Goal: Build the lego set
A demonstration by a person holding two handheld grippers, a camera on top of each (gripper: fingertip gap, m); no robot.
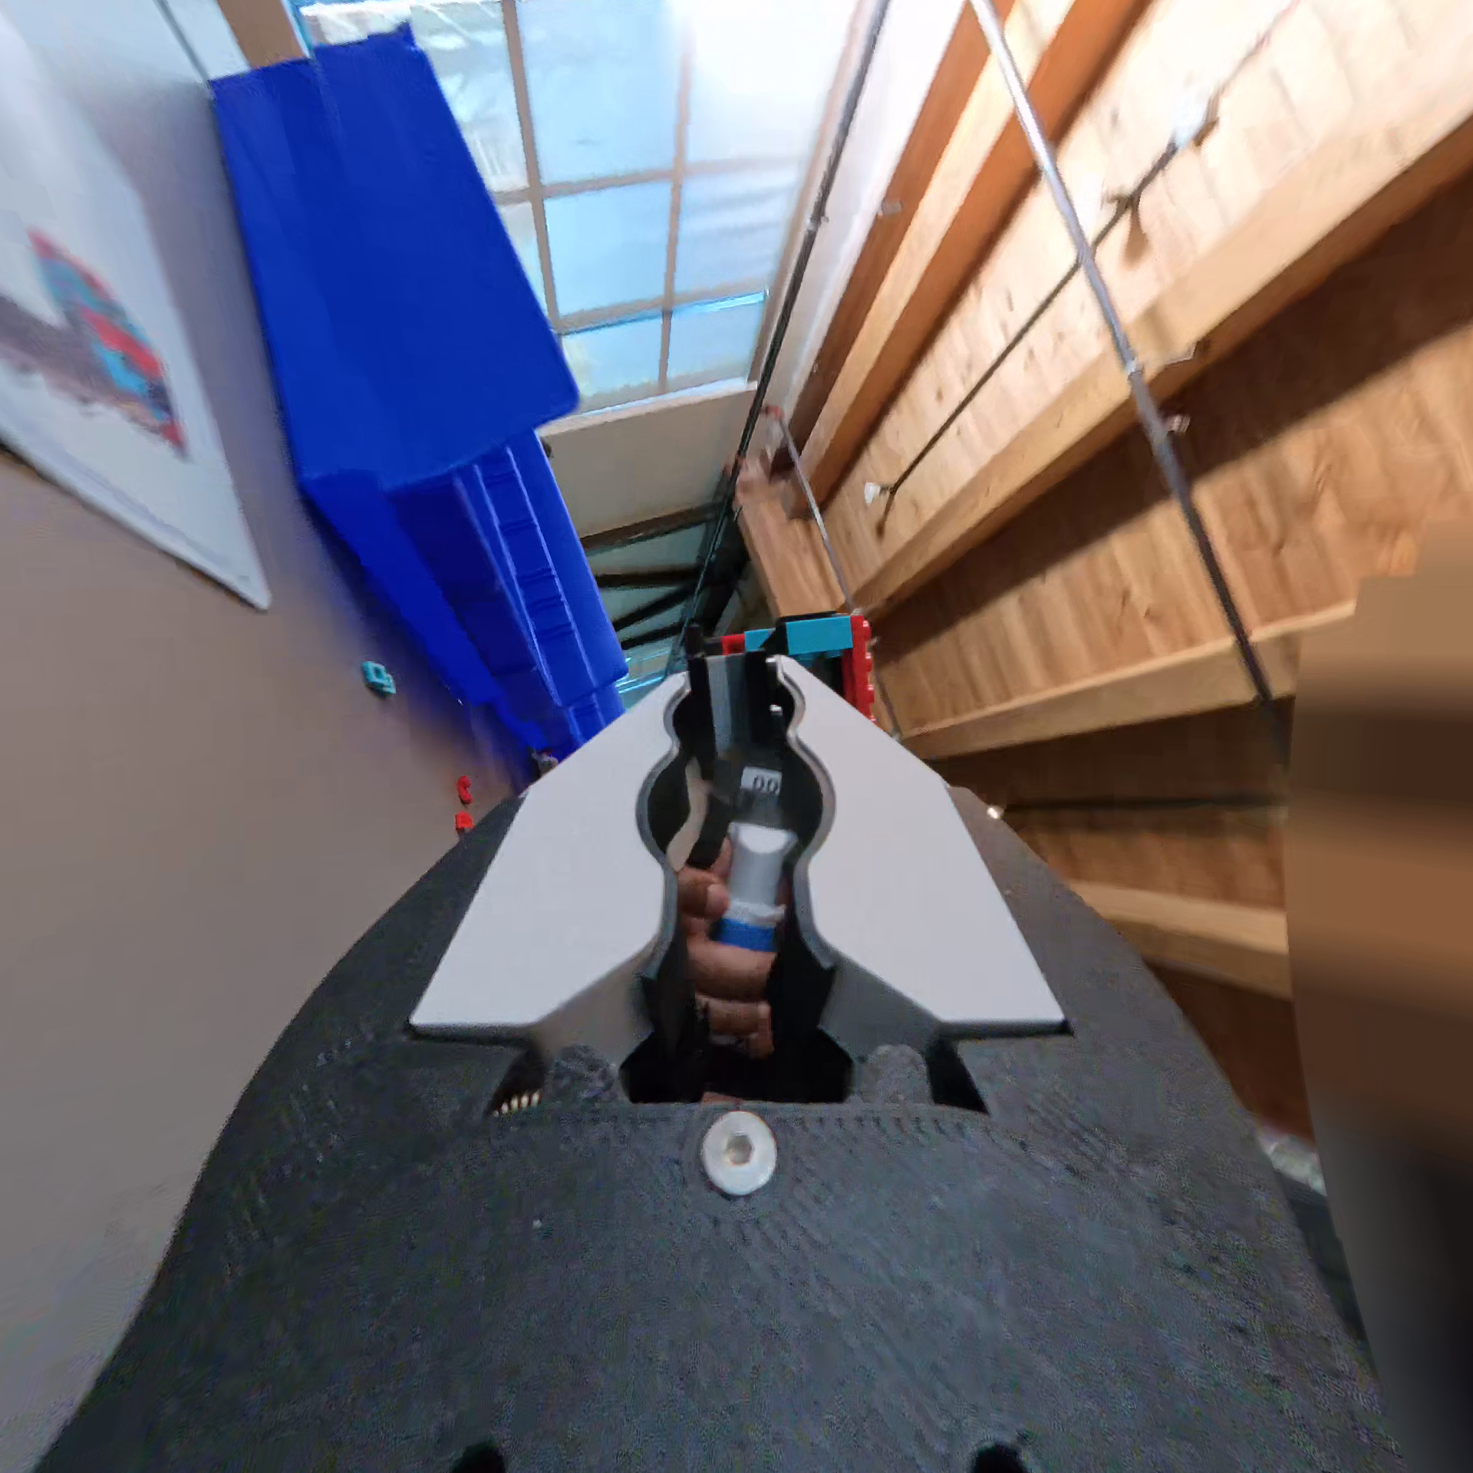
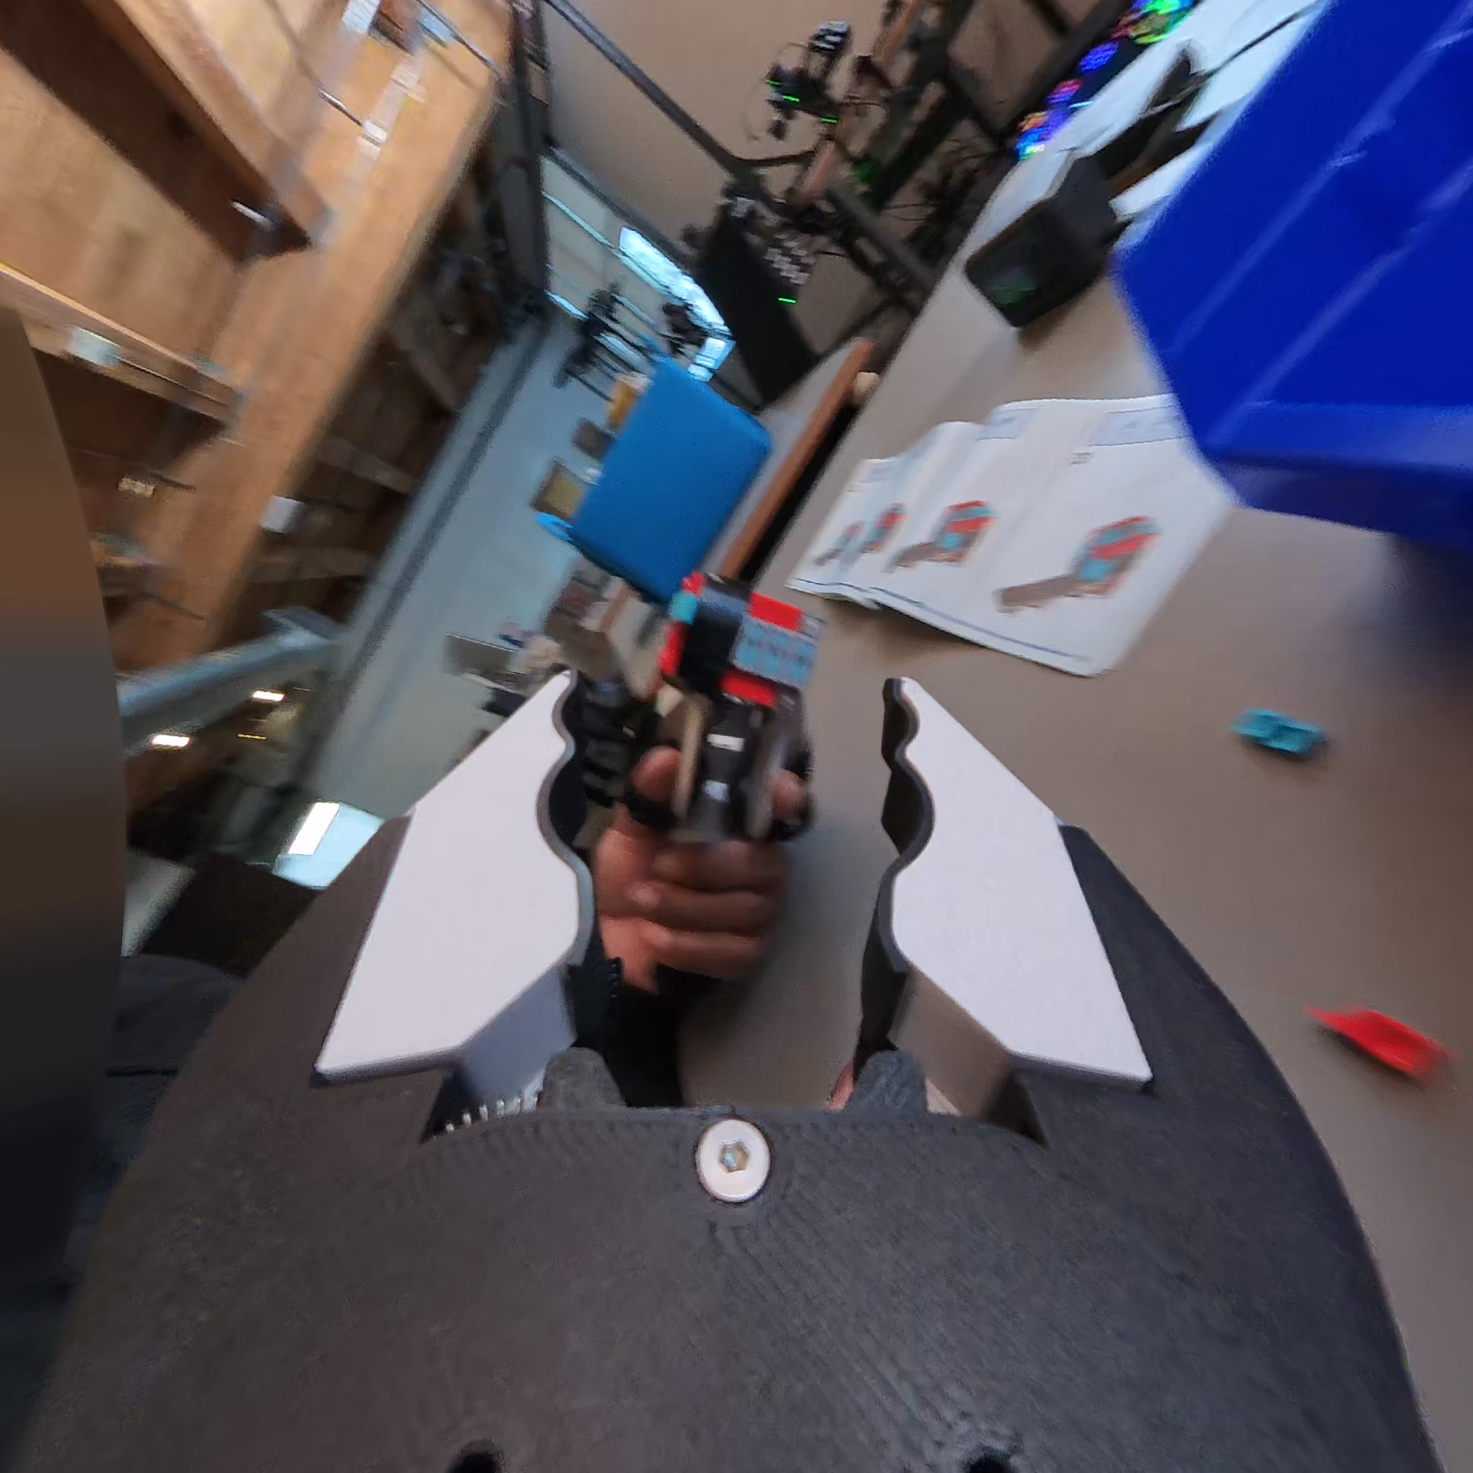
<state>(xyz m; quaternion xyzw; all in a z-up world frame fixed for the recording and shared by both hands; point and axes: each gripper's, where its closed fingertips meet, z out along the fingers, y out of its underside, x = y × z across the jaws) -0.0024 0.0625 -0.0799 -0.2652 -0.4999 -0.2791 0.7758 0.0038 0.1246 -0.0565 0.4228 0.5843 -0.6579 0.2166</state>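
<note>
Your left gripper (image 1: 737, 665) and right gripper (image 2: 729, 689) look alike: a black, coarse-textured printed body, two pale grey fingers (image 2: 478, 901) with wavy inner edges, and one silver hex-socket screw (image 2: 733, 1164) centred below them.

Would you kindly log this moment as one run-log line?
left gripper: shut on red, teal and black lego build | right gripper: open, empty | loose teal piece, red piece: on table
</note>
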